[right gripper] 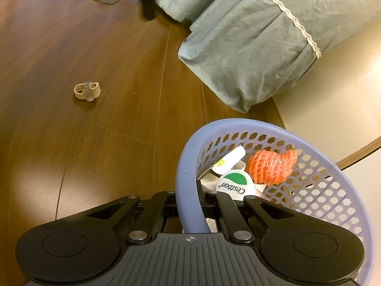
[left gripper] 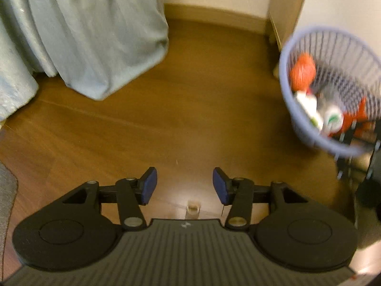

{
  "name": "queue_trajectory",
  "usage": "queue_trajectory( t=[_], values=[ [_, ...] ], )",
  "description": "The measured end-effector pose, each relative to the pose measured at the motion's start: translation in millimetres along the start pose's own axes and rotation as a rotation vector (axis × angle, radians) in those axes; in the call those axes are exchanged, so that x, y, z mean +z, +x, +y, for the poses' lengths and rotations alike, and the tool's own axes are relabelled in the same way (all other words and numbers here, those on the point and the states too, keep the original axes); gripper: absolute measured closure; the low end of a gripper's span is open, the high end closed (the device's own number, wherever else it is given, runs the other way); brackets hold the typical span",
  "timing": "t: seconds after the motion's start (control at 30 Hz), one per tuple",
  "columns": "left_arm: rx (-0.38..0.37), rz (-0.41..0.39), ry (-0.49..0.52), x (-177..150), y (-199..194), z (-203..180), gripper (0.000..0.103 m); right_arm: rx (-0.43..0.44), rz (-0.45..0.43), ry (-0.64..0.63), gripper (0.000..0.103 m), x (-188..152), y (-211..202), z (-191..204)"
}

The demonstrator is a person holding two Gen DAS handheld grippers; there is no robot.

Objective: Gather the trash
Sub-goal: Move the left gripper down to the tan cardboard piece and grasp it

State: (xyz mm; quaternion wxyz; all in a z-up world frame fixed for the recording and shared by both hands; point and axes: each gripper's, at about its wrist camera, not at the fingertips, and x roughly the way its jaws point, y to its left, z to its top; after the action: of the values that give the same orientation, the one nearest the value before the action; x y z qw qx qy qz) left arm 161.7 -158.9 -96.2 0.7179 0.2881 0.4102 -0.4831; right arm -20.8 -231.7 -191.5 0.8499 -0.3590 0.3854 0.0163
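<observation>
While the right gripper (right gripper: 190, 205) is pressed together on the rim of a lavender plastic basket (right gripper: 328, 205), pinching the thick rolled edge between its black arms, the left gripper (left gripper: 185, 186) hangs over bare wooden floor (left gripper: 166, 109) with its two blue-padded fingers (left gripper: 148, 184) spread apart and nothing between them. In the right wrist view the basket has hexagonal holes in its wall and holds several pieces of trash: an orange mesh net (right gripper: 271, 164), a white carton flap (right gripper: 232, 159) and a round white lid with a green mark and the word "Cestbon" (right gripper: 234, 183). One more piece of trash lies loose on the floor, well apart from the basket toward the left of that view: a small beige curled scrap (right gripper: 87, 91), possibly a ring of paper or tape, though it is too small to say. In the left wrist view a small pale thing (left gripper: 193, 207) shows on the floor just behind and between the spread fingers; it may be that same scrap, but the blur leaves this unsure. The basket appears blurred at the right edge of that view. A pale blue-green bed skirt (right gripper: 250, 54) with a lace trim hangs to the floor beside a cream wall (right gripper: 333, 109).
</observation>
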Motion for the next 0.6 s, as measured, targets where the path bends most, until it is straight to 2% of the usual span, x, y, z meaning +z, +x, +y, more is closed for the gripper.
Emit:
queue_trajectory(
  t=[0.33, 0.6],
  values=[
    [-0.029, 0.11, 0.145, -45.0, 64.7, -16.6, 0.056, -0.009, -0.001, -0.002, 0.103, 0.4, 3.3, 0.9],
    [-0.026, 0.156, 0.11, -54.5, 99.7, -7.3, 0.056, -0.016, -0.002, -0.004, 0.103, 1.3, 6.4, 1.1]
  ],
)
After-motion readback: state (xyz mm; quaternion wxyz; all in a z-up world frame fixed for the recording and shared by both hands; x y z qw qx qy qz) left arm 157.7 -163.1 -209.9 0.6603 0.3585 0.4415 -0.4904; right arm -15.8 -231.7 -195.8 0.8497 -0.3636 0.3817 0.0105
